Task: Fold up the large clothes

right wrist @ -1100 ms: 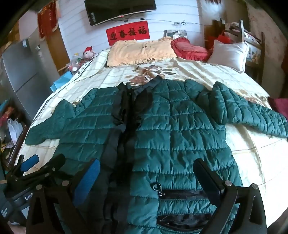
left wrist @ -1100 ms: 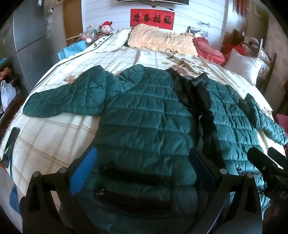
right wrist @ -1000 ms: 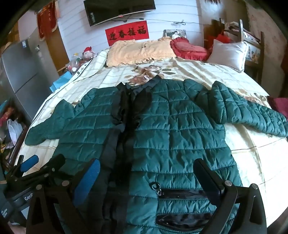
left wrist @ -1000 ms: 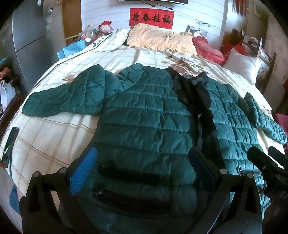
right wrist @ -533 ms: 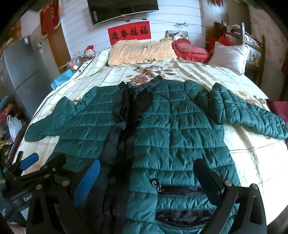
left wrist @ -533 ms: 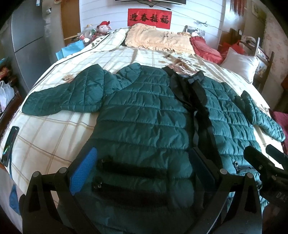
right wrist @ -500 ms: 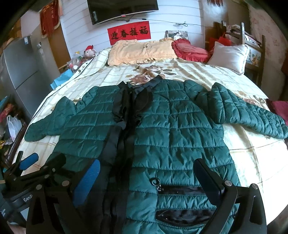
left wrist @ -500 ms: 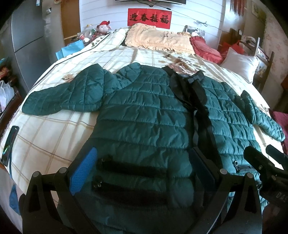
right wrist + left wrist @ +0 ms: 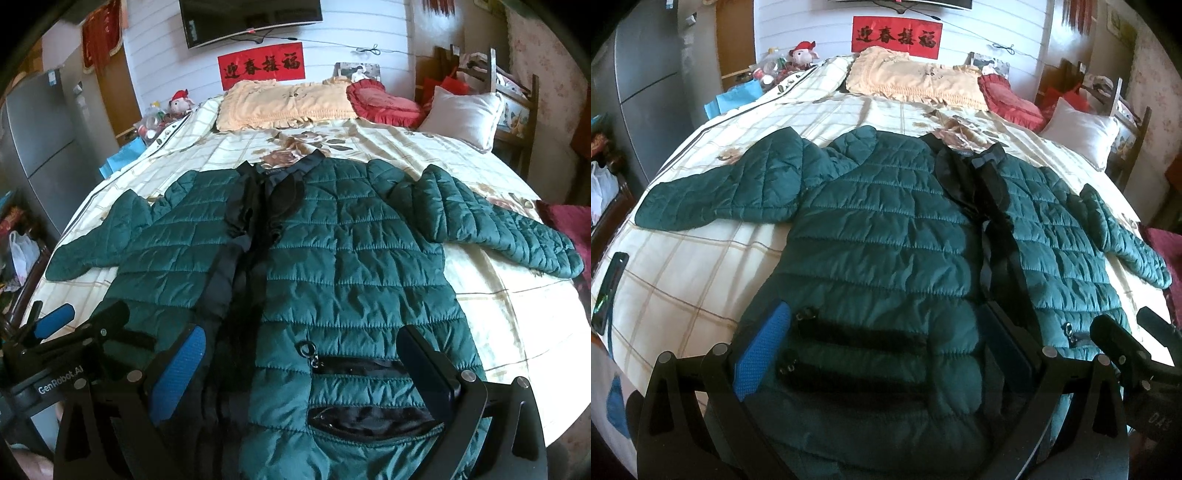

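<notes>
A dark green quilted jacket (image 9: 886, 236) lies front up on the bed, both sleeves spread, with a black zip strip down the middle; it also shows in the right wrist view (image 9: 351, 258). My left gripper (image 9: 882, 343) is open above the hem's left half with its zip pockets. My right gripper (image 9: 303, 365) is open above the hem's right half, over a pocket and zip pull (image 9: 308, 350). Neither holds anything. The left gripper's fingers (image 9: 55, 319) show at the left of the right wrist view.
The bed has a cream checked cover (image 9: 683, 266). Pillows (image 9: 280, 99) and a red cushion (image 9: 384, 101) lie at the head. A phone (image 9: 609, 291) lies at the bed's left edge. A fridge (image 9: 40, 136) stands left, a wooden chair (image 9: 517, 96) right.
Both grippers have drawn back slightly and risen a little, so more of the jacket shows. The jacket has not moved and the jaws stay open.
</notes>
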Available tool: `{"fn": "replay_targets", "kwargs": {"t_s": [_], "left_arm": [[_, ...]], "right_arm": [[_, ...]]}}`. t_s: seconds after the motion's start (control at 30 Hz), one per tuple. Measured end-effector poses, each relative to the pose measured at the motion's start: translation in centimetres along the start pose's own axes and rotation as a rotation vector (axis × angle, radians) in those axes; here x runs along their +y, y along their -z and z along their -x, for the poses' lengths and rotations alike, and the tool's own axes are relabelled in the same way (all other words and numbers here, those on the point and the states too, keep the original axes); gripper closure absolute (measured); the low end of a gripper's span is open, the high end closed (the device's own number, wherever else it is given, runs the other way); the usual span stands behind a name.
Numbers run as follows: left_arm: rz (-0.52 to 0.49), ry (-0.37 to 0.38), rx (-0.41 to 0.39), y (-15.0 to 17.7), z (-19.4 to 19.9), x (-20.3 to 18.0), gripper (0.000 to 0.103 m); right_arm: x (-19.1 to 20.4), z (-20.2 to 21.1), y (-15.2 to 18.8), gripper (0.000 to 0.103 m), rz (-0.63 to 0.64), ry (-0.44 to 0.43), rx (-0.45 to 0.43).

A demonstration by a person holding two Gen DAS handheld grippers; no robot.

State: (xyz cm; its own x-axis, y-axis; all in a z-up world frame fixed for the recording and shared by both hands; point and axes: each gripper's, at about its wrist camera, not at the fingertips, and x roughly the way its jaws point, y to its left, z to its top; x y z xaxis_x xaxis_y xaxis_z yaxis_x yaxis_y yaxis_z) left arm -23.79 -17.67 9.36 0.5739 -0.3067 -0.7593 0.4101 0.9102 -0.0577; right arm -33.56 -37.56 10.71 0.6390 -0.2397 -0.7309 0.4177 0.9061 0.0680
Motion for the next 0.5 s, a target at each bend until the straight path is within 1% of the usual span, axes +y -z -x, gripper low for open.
{"fn": "replay_targets", "kwargs": {"t_s": [0.2,0.27,0.3,0.5], "left_arm": [[-0.011,0.005,0.005,0.34,0.24,-0.30,0.001],[-0.015,0.005,0.005,0.43,0.25,-0.38,0.001],[-0.017,0.005,0.007,0.47,0.22,-0.43,0.001],[-0.025,0.008,0.014,0.78,0.12,-0.56,0.001]], "right_arm": [[-0.03,0.18,0.10,0.001,-0.012,-0.011,0.010],[-0.05,0.26,0.19,0.001,-0.006,-0.005,0.015],[0.13,0.27,0.14,0.001,0.009,0.014,0.034],[0.11,0.41,0.28,0.001,0.008,0.020,0.050]]}}
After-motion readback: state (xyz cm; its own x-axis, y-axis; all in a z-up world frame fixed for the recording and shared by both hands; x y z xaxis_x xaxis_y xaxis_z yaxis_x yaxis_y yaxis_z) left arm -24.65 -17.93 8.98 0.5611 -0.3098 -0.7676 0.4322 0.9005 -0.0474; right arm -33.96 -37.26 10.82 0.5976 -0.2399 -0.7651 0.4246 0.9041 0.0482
